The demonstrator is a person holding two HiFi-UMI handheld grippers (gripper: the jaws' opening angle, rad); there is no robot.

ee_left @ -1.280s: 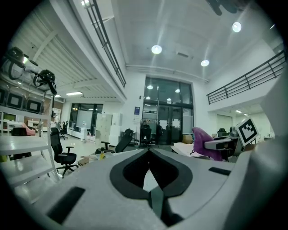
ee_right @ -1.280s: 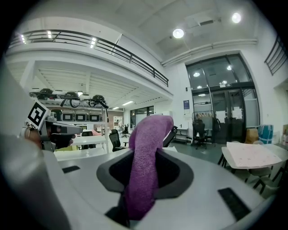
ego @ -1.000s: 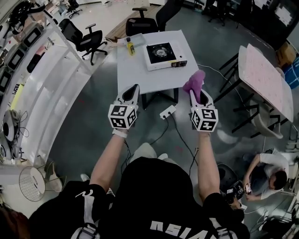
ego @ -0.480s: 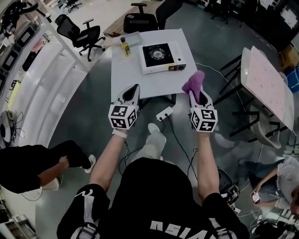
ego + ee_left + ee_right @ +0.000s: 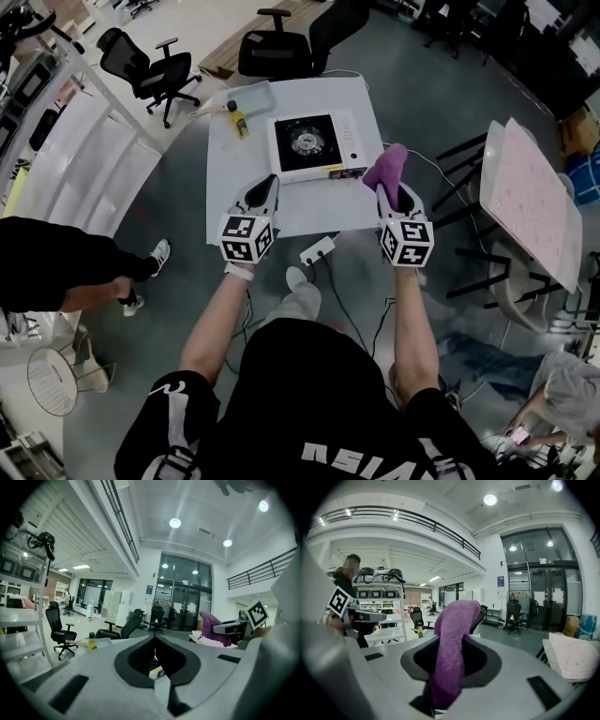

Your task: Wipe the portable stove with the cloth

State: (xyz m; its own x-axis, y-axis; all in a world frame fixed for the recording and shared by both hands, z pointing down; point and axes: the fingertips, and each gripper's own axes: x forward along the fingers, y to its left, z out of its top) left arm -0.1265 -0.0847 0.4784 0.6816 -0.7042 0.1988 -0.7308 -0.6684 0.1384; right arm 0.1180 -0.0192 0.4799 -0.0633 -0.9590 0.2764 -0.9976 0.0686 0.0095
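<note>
My right gripper (image 5: 394, 191) is clamped on the purple cloth (image 5: 387, 166). It's soft and floppy, so I'd wipe with the loose end. Left gripper (image 5: 266, 185) has its jaws together, empty. Portable stove (image 5: 310, 142) sits mid-table, just beyond both. Looks light, so I'd brace its near edge.

Left gripper view: the body of my left gripper (image 5: 154, 639) blocks the stove (image 5: 157, 672); only a pale sliver shows through the opening. The cloth's (image 5: 452, 653) lower end vanishes inside my right gripper (image 5: 452, 638). Head view: the bottle (image 5: 238, 119) label is too small to read, and the bystander (image 5: 56, 272) is cut off at the left edge.
</note>
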